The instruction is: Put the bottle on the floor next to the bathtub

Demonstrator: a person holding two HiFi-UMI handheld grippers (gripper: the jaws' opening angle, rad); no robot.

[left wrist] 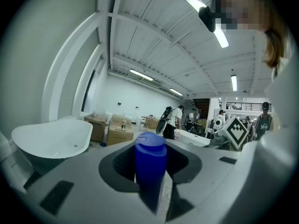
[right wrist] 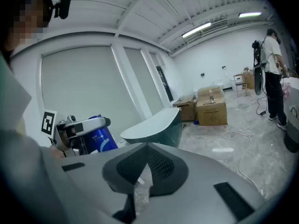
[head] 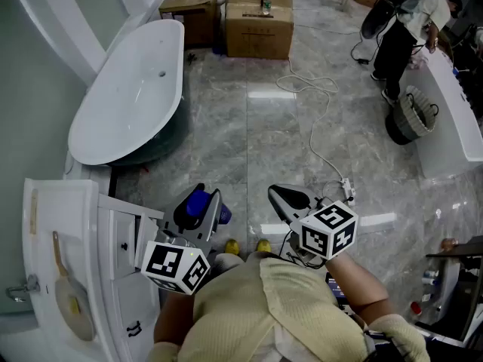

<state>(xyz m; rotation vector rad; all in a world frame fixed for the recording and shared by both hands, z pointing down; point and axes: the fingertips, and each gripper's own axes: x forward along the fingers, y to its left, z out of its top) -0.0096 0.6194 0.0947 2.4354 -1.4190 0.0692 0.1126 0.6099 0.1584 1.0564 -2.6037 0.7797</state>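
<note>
Bathtub (head: 128,104): standing at eleven o'clock from the person, well apart from both claws.
Left claw (head: 201,210): pinching the blue bottle (left wrist: 150,164) across its body, holding it upright and clear of the floor (head: 249,149).
Bottle: sitting between the left claw's jaws, cap uppermost, not yet set down.
Right claw (head: 289,200): jaws pressing together at the tips, carrying nothing, hanging just beside the left claw at its three o'clock.
Step in hand: judged to be the carry toward the tub; placement not begun.
Next move: calling for travel toward twelve o'clock, lowering the bottle flat onto bare floor beside the tub, then spreading the jaws.
</note>
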